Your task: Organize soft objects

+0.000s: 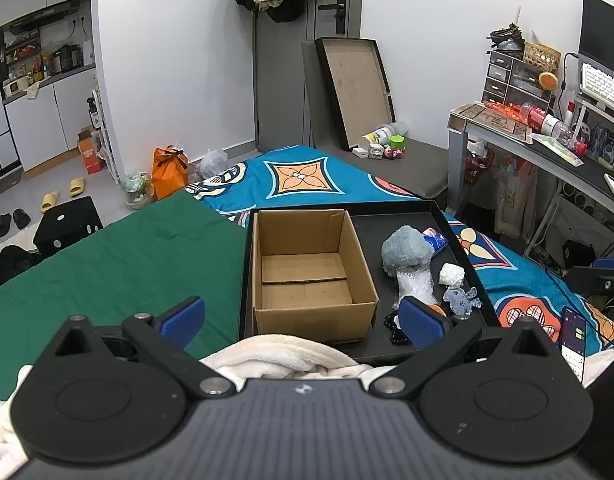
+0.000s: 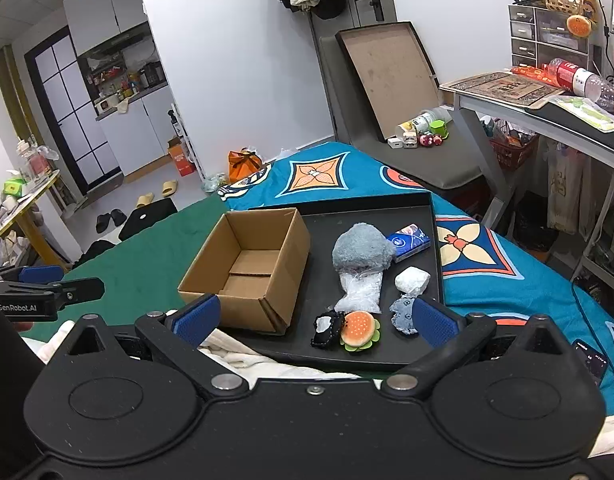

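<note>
An empty open cardboard box (image 1: 311, 276) (image 2: 249, 270) stands at the left of a black tray (image 1: 459, 236) (image 2: 327, 232) on the bed. Beside it lie a grey fluffy plush (image 1: 407, 250) (image 2: 361, 250), a clear plastic bag (image 2: 361, 292), a white wad (image 2: 411, 280), a blue tissue pack (image 2: 409, 240), a grey fabric toy (image 2: 403, 314), a burger toy (image 2: 359, 330) and a black item (image 2: 327, 330). My left gripper (image 1: 303, 320) is open and empty in front of the box. My right gripper (image 2: 315, 320) is open and empty near the tray's front edge.
A green cloth (image 1: 127, 256) covers the bed left of the tray, a blue patterned sheet (image 2: 507, 276) the right. A cream blanket (image 1: 283, 354) lies under the grippers. A phone (image 1: 573, 340) lies at the right. A desk (image 2: 547, 108) stands at the far right.
</note>
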Available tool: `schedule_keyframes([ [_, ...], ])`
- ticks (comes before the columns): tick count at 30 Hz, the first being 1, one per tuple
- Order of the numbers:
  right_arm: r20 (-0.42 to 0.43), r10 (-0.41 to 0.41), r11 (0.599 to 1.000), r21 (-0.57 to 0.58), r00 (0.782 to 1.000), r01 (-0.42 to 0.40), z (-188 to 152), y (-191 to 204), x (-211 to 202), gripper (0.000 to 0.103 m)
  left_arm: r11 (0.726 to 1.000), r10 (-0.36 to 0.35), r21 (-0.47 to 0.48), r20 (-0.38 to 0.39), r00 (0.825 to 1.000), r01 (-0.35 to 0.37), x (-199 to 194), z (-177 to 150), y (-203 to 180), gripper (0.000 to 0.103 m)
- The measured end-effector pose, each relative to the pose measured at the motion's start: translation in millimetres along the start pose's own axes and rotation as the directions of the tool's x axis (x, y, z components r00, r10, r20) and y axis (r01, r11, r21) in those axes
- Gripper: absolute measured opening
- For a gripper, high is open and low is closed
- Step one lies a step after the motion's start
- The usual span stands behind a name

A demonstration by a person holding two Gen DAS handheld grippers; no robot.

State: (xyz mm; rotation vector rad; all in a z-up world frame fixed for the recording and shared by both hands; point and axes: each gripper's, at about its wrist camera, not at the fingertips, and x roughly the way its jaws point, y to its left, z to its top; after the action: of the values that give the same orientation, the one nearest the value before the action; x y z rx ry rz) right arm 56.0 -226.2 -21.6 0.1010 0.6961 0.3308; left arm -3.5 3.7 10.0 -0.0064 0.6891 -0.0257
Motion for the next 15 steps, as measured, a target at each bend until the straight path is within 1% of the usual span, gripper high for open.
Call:
schedule_keyframes([
  [15,0.003,0.003,1.0,-0.003,1.0,-0.003,1.0,-0.1,-0.6,0.103,1.0,0.007,0.001,-0.001,1.0,-0.007,-1.7,0.2,-0.7,0.102],
])
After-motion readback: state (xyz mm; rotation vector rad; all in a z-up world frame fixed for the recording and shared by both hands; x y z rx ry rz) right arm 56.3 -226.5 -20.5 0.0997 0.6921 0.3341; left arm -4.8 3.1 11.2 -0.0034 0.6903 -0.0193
